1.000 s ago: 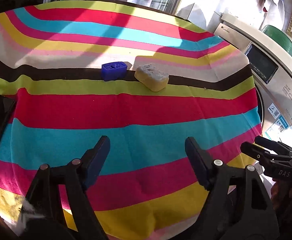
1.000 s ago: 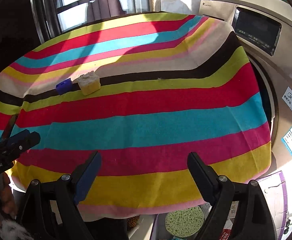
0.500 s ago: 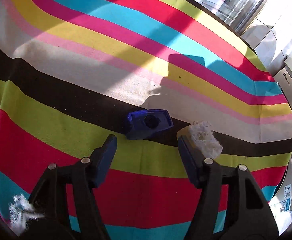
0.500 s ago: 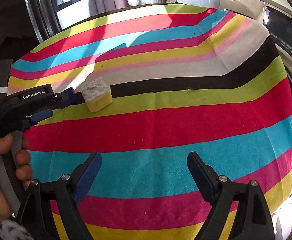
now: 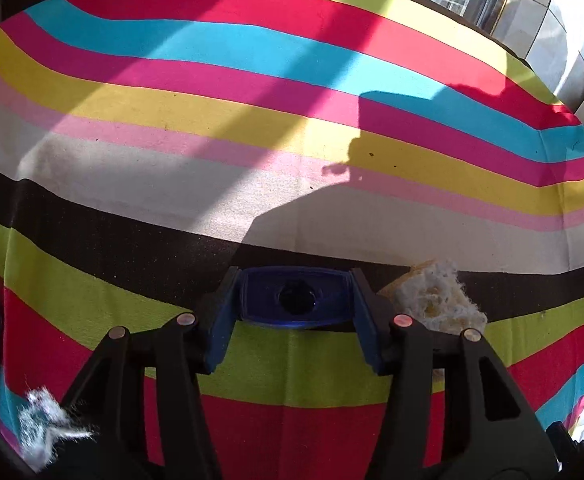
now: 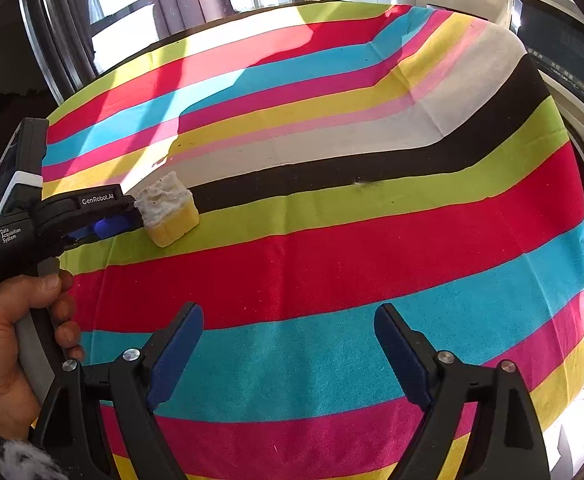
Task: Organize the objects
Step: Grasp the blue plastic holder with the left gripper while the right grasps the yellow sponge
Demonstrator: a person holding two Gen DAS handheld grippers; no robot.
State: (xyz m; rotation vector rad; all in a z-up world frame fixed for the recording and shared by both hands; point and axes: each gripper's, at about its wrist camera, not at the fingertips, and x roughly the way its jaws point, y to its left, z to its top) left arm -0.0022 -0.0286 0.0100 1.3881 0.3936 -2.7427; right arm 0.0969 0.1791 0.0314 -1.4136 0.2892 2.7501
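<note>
Closing on the blue block (image 5: 296, 296), the left gripper (image 5: 294, 300) has both pads touching its sides on the striped cloth (image 5: 251, 128). Yellow sponge (image 6: 169, 212) sits just right of it. Right gripper (image 6: 287, 348) hangs wide open w/ nothing between, nearer.
</note>
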